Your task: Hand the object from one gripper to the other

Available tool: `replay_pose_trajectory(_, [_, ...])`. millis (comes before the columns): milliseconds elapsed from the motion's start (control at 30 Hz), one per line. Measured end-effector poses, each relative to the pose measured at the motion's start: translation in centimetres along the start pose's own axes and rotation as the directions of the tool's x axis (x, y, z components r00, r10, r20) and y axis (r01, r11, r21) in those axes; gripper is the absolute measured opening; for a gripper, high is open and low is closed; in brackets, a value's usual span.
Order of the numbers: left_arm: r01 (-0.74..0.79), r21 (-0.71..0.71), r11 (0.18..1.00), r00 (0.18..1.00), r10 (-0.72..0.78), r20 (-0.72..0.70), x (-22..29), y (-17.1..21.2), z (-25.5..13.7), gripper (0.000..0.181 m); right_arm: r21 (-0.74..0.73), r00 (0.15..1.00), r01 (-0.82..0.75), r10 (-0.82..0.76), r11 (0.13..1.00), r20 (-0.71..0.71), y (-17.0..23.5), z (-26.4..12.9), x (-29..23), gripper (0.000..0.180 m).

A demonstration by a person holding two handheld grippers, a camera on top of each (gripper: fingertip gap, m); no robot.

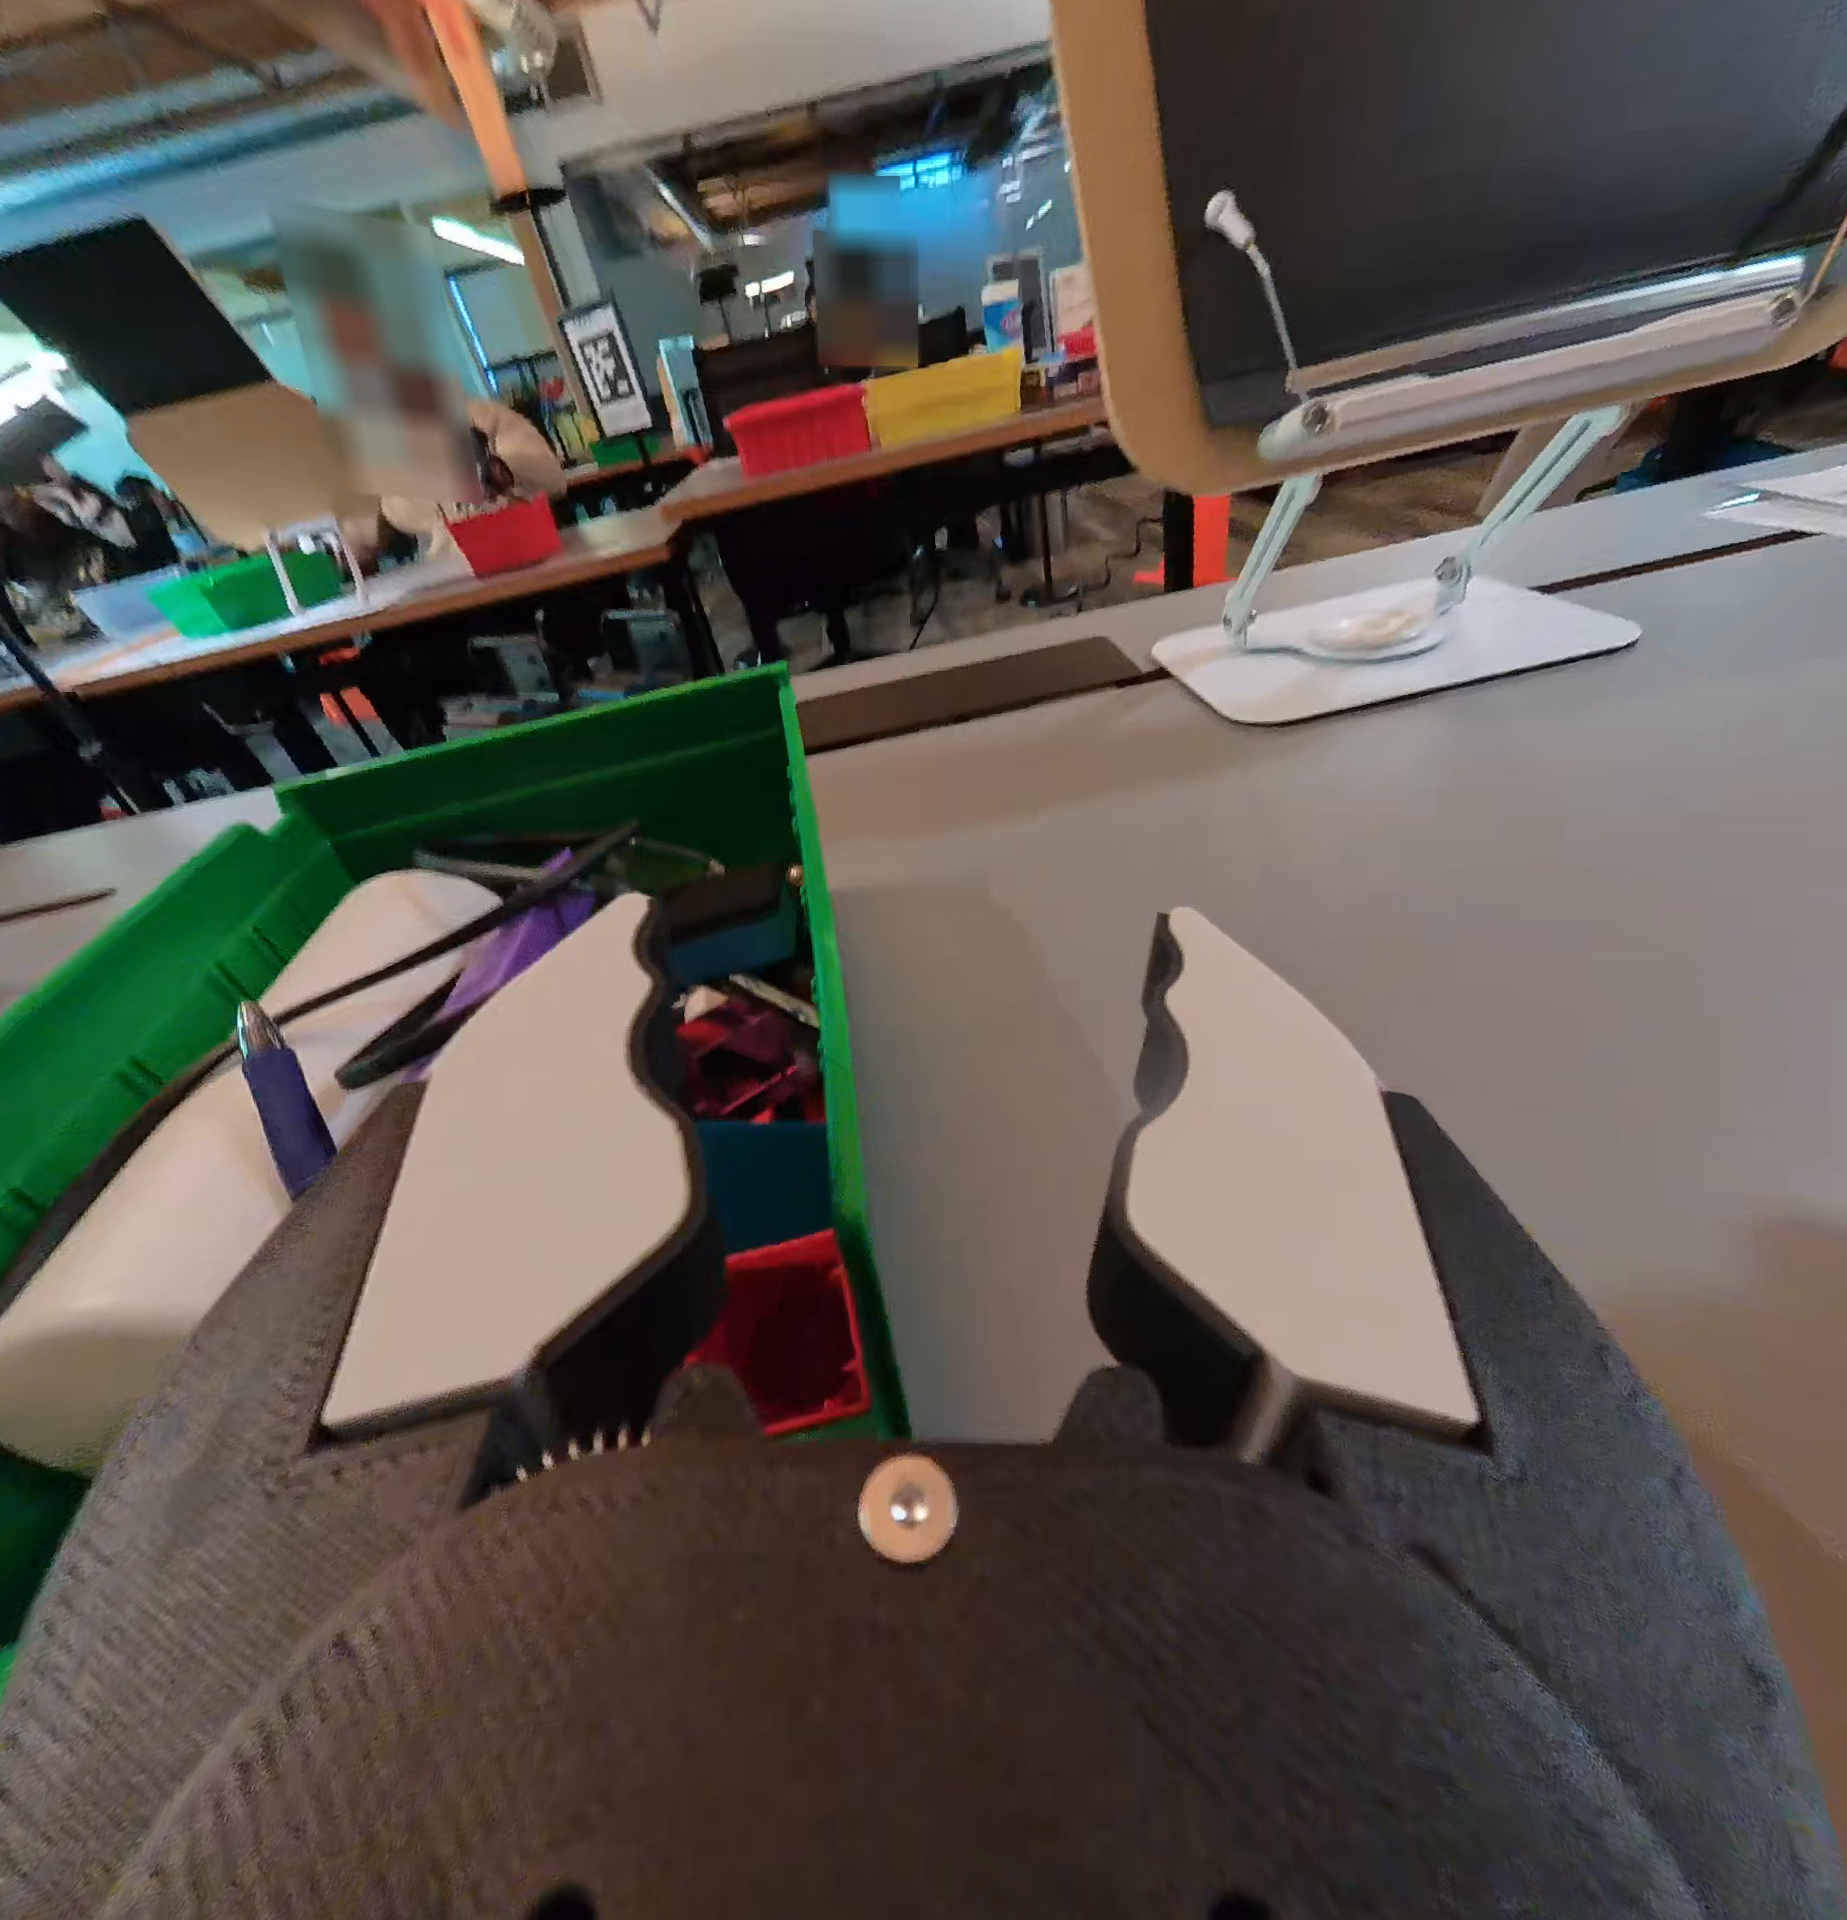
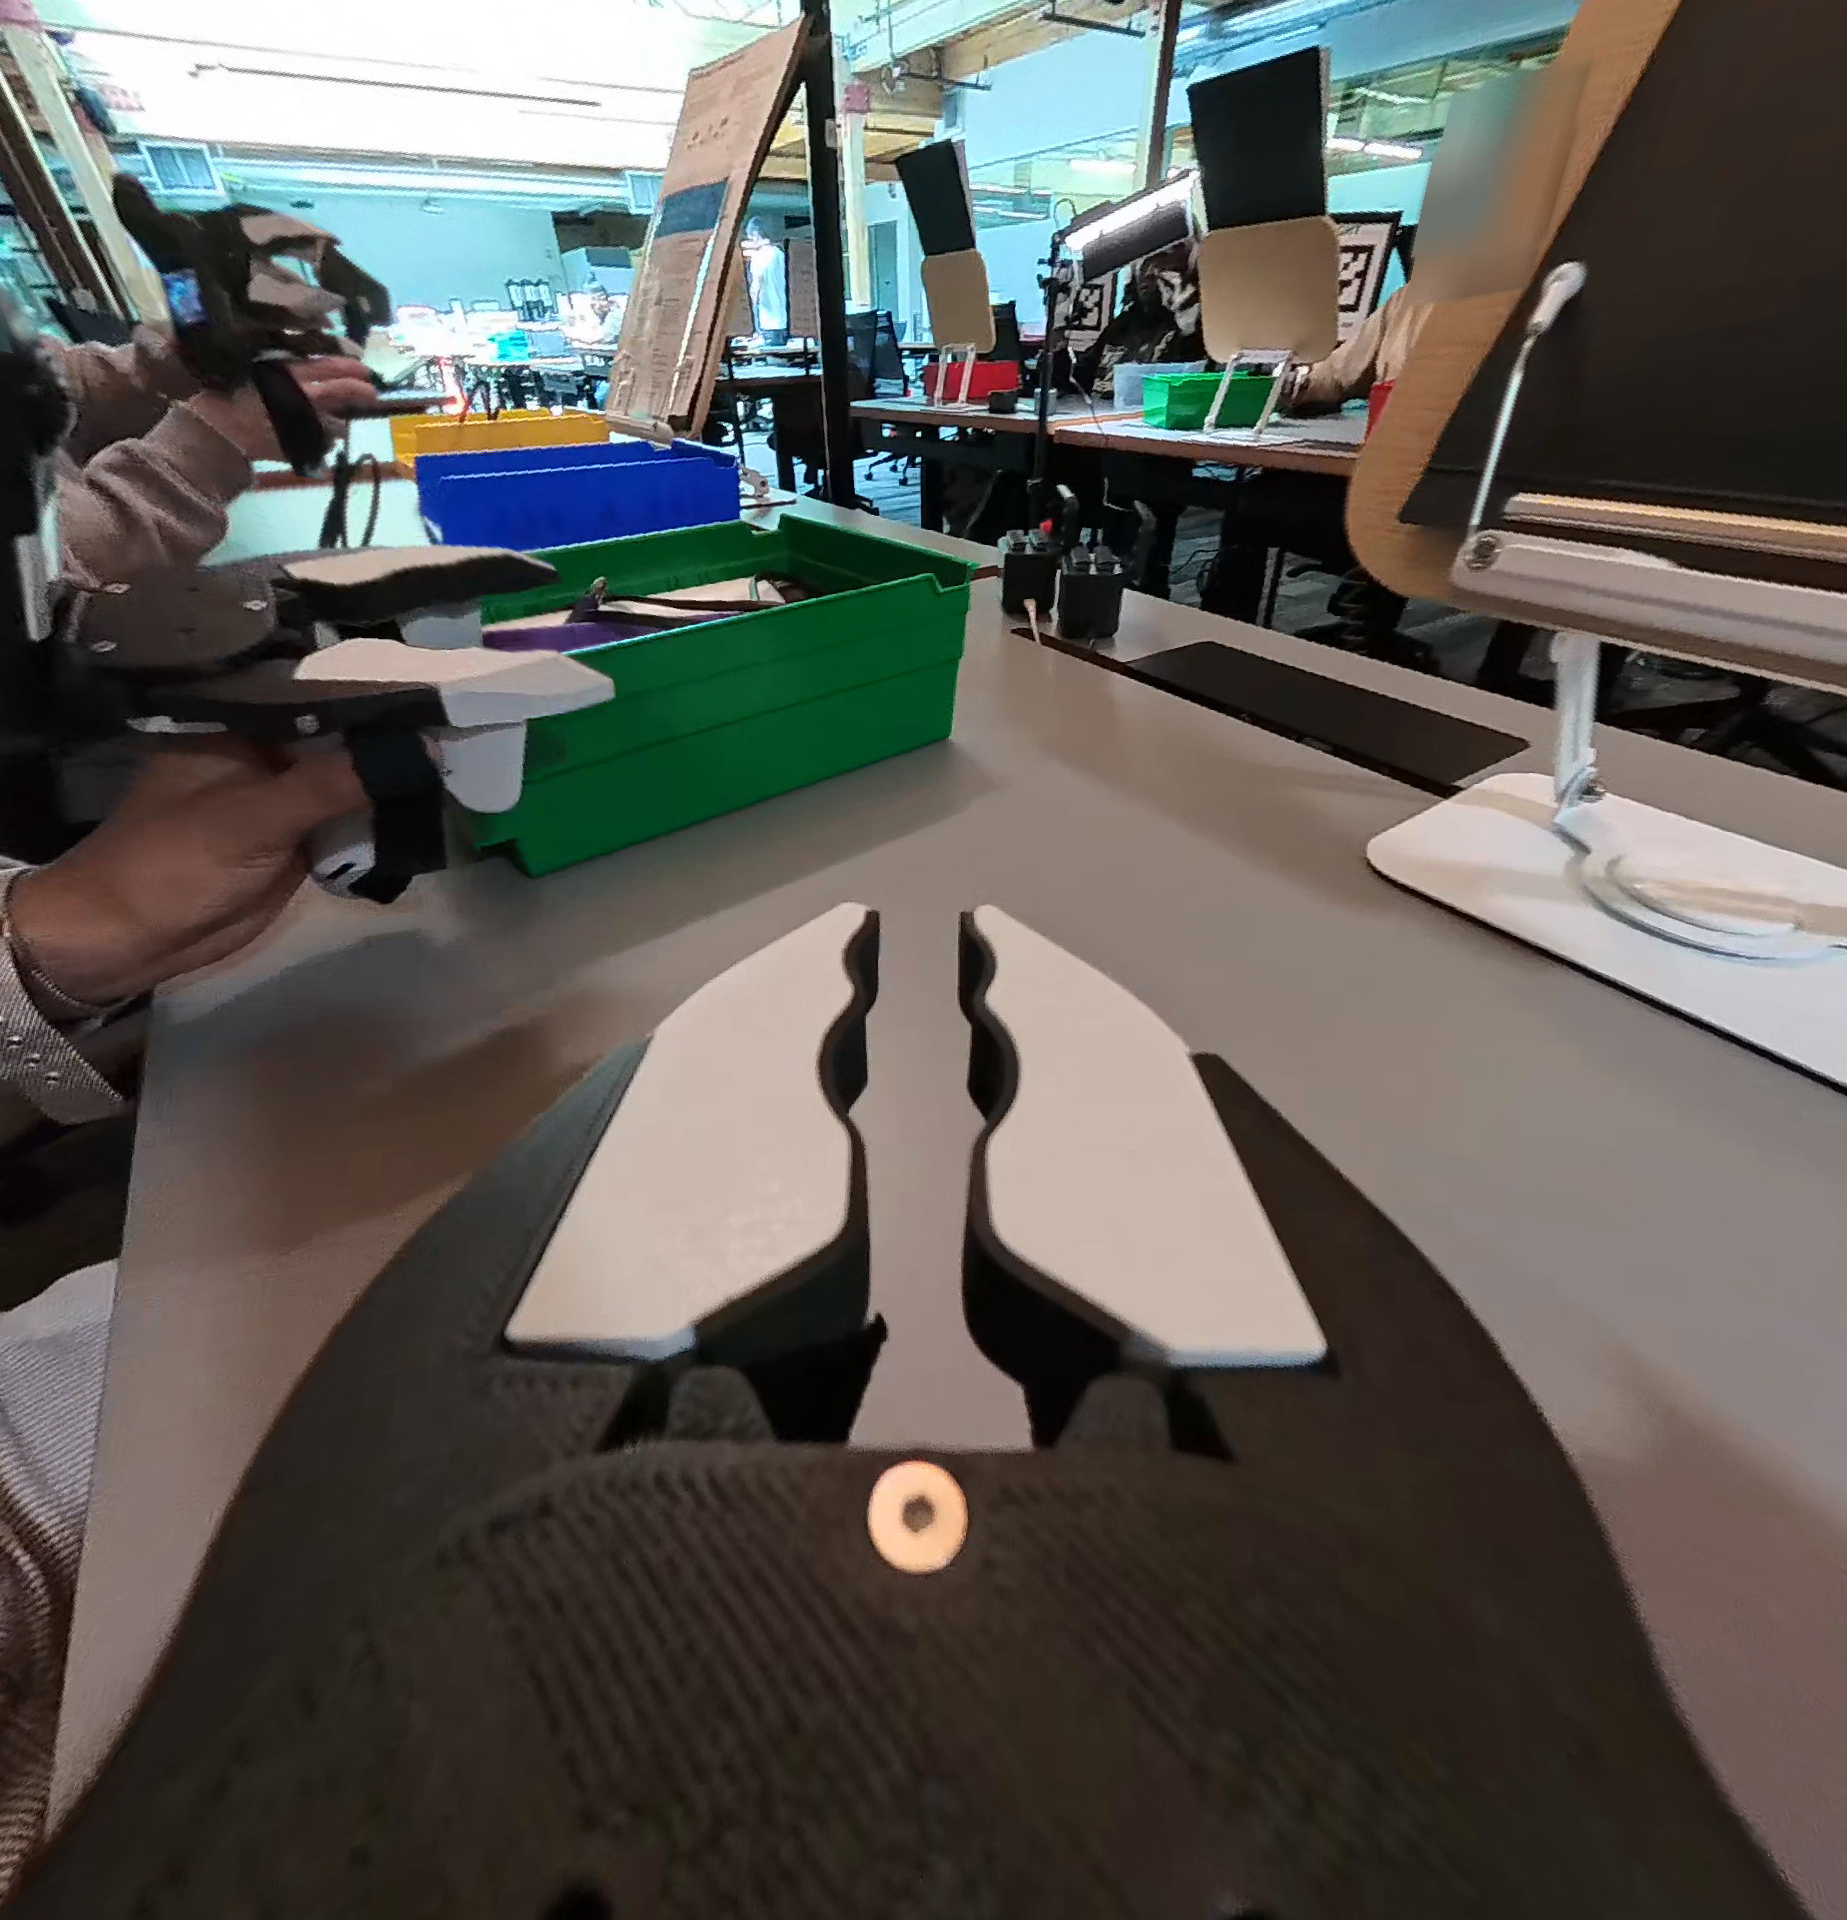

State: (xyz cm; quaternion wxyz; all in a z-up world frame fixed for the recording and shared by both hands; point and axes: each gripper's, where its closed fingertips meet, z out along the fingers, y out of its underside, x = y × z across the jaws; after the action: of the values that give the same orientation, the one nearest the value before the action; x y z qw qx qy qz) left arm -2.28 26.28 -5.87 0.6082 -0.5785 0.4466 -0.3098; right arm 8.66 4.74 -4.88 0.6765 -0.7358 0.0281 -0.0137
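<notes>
My left gripper [image 1: 908, 920] is open and empty, over the right wall of a green bin [image 1: 586, 769]. The bin holds a purple pen [image 1: 280, 1101], a white block [image 1: 140, 1247], a black cable, a small red box [image 1: 794, 1330] and a blue box [image 1: 763, 1174]. In the right wrist view the left gripper [image 2: 576, 634] is held by a hand at the near end of the green bin [image 2: 753, 707]. My right gripper [image 2: 919, 920] is low over the bare grey table, its fingers nearly together with nothing between them.
A tablet on a white stand [image 2: 1625, 904] stands at the right, also in the left wrist view [image 1: 1418, 644]. A blue bin [image 2: 576, 488] and a yellow bin [image 2: 493, 426] sit behind the green one. Black chargers [image 2: 1064, 582] stand at the table's far edge. Another person's gripper [image 2: 254, 281] is far left.
</notes>
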Motion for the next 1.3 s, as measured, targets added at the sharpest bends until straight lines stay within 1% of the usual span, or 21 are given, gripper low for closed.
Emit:
replay_pose_trajectory(33, [0.012, -0.019, 1.000, 1.000, -0.012, -0.002, -0.2, 0.4, 0.1, 0.081, -0.005, 1.000, 0.004, -0.004, 1.000, 0.008, 0.1, 0.2, -0.2, 0.015])
replay_pose_trajectory(67, [0.016, -0.038, 0.999, 1.000, -0.016, -0.004, -0.4, 0.9, 0.1, 0.070, -0.009, 1.000, 0.008, -0.008, 1.000, 0.015, 0.1, 0.3, -0.4, 0.015])
replay_pose_trajectory(133, [0.008, -0.072, 0.997, 0.999, -0.011, -0.037, -0.4, 1.7, 0.1, 0.033, -0.014, 1.000, 0.010, -0.009, 1.000, 0.026, 0.2, 0.6, -0.6, 0.015])
replay_pose_trajectory(200, [-0.016, -0.096, 0.995, 1.000, 0.014, -0.014, -1.3, 2.0, -0.1, 0.010, -0.014, 0.999, 0.000, 0.000, 1.000, 0.035, 0.2, 0.8, -0.7, 0.015])
replay_pose_trajectory(267, [-0.045, -0.114, 0.992, 0.998, 0.039, -0.049, -1.4, 2.2, -0.3, 0.011, -0.008, 0.999, -0.018, 0.019, 1.000, 0.044, 0.1, 0.9, -0.8, 0.015])
replay_pose_trajectory(400, [-0.072, -0.158, 0.985, 0.997, 0.072, -0.005, -2.3, 2.6, -1.4, 0.007, 0.005, 0.996, -0.060, 0.060, 0.998, 0.070, 0.0, 1.4, -0.9, 0.015])
replay_pose_trajectory(500, [-0.065, -0.171, 0.983, 0.998, 0.064, -0.010, -1.7, 2.5, -2.2, 0.006, 0.007, 0.994, -0.069, 0.069, 0.998, 0.089, -0.1, 1.9, -1.2, 0.015])
replay_pose_trajectory(633, [-0.055, -0.135, 0.989, 0.997, 0.047, -0.057, 0.4, 2.1, -2.8, 0.008, -0.005, 0.991, -0.067, 0.067, 0.998, 0.118, 0.0, 2.6, -1.8, 0.015])
replay_pose_trajectory(733, [-0.107, -0.113, 0.988, 0.991, 0.096, -0.092, 1.4, 1.7, -3.1, 0.013, -0.015, 0.989, -0.060, 0.062, 0.998, 0.134, 0.2, 3.0, -2.1, 0.015])
replay_pose_trajectory(767, [-0.119, -0.074, 0.990, 0.989, 0.112, -0.100, 1.6, 1.1, -3.3, 0.015, -0.019, 0.989, -0.058, 0.060, 0.998, 0.137, 0.3, 3.1, -2.2, 0.015])
replay_pose_trajectory(833, [-0.122, 0.062, 0.991, 0.986, 0.128, -0.106, 1.5, -1.6, -4.3, 0.019, -0.024, 0.988, -0.059, 0.061, 0.998, 0.140, 0.3, 3.1, -2.2, 0.015])
replay_pose_trajectory(900, [-0.104, 0.176, 0.979, 0.991, 0.118, -0.070, 0.0, -4.2, -5.4, 0.023, -0.024, 0.988, -0.064, 0.067, 0.998, 0.139, 0.4, 3.1, -2.1, 0.015])
replay_pose_trajectory(933, [-0.082, 0.203, 0.976, 0.994, 0.095, -0.056, -1.1, -4.9, -5.8, 0.025, -0.029, 0.988, -0.069, 0.073, 0.997, 0.138, 0.5, 3.0, -2.1, 0.015])
replay_pose_trajectory(967, [-0.052, 0.189, 0.981, 0.997, 0.061, -0.042, -2.7, -5.0, -5.9, 0.025, -0.035, 0.987, -0.076, 0.081, 0.996, 0.138, 0.7, 2.9, -2.0, 0.015])
replay_pose_trajectory(1000, [-0.014, 0.136, 0.991, 1.000, 0.017, -0.019, -4.6, -4.4, -5.5, 0.023, -0.041, 0.986, -0.085, 0.090, 0.995, 0.139, 0.8, 2.8, -2.0, 0.015])
replay_pose_trajectory(1067, [0.105, -0.008, 0.994, 0.994, -0.105, 0.016, -8.4, -1.9, -4.4, 0.025, -0.052, 0.984, -0.102, 0.109, 0.993, 0.141, 1.1, 2.2, -2.1, 0.015])
replay_pose_trajectory(1133, [0.239, -0.147, 0.960, 0.971, -0.239, 0.016, -10.9, 0.7, -3.3, 0.025, -0.071, 0.984, -0.112, 0.121, 0.991, 0.133, 1.6, 1.4, -2.1, 0.016])
replay_pose_trajectory(1200, [0.322, -0.270, 0.907, 0.945, -0.326, 0.032, -12.5, 2.9, -2.2, 0.025, -0.083, 0.987, -0.107, 0.116, 0.991, 0.113, 2.0, 0.4, -2.0, 0.016])
replay_pose_trajectory(1267, [0.342, -0.387, 0.856, 0.935, -0.353, 0.046, -13.1, 4.8, -1.2, 0.029, -0.091, 0.992, -0.091, 0.098, 0.992, 0.075, 2.2, -0.8, -1.6, 0.016])
replay_pose_trajectory(1300, [0.330, -0.424, 0.843, 0.939, -0.341, 0.054, -13.4, 5.4, -0.7, 0.032, -0.095, 0.995, -0.085, 0.090, 0.992, 0.054, 2.3, -1.4, -1.4, 0.016])
